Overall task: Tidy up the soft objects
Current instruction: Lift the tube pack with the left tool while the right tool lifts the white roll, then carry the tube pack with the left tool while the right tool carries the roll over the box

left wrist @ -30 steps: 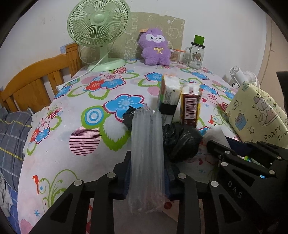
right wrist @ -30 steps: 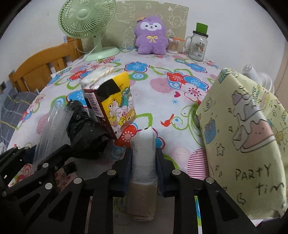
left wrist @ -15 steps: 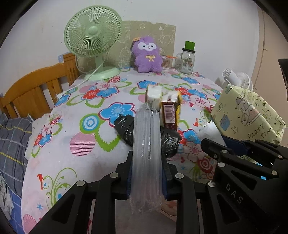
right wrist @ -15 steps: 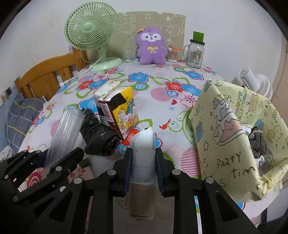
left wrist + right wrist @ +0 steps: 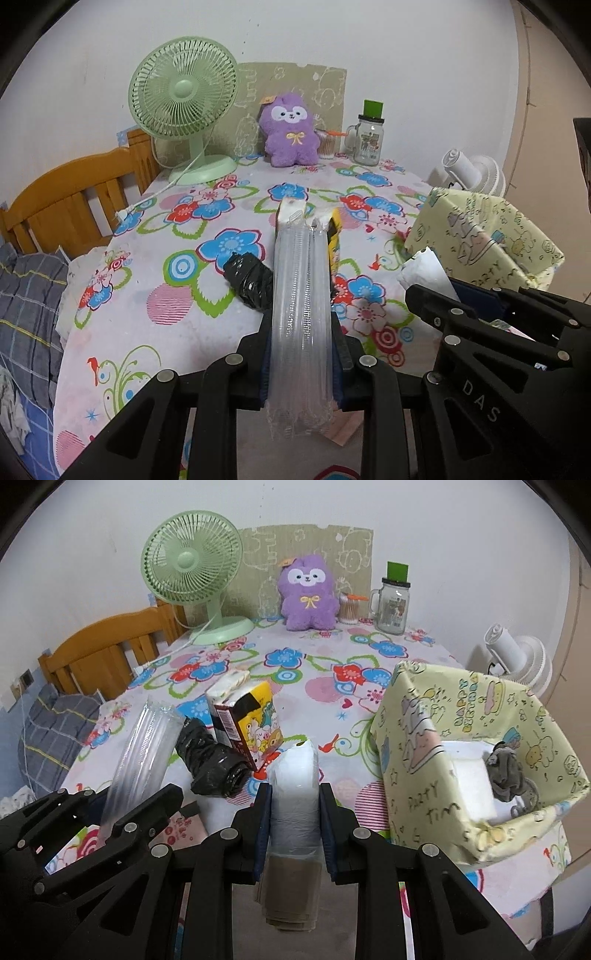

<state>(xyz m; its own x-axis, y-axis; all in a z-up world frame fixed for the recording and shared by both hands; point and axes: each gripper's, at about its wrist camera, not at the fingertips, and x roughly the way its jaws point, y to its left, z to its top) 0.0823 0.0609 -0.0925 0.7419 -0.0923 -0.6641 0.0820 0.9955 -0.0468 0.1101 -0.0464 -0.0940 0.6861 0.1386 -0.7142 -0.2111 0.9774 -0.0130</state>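
Between left gripper (image 5: 300, 354) pads | clear sleeve (image 5: 300, 314) | long axis forward-up

Floral-clothed table (image 5: 303, 686) bears green fan (image 5: 195, 572), purple plush (image 5: 308, 594), jar (image 5: 393, 603), tissue pack (image 5: 245, 720), black roll (image 5: 210, 758), yellow box (image 5: 436, 775).

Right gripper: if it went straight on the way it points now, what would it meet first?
Probably the yellow cartoon-print carton, just beyond the white bag roll the right gripper holds; depth is unclear.

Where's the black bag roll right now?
The black bag roll lies on the flowered tablecloth, centre-left in the right wrist view, just in front of the yellow tissue pack and right of the clear sleeve.
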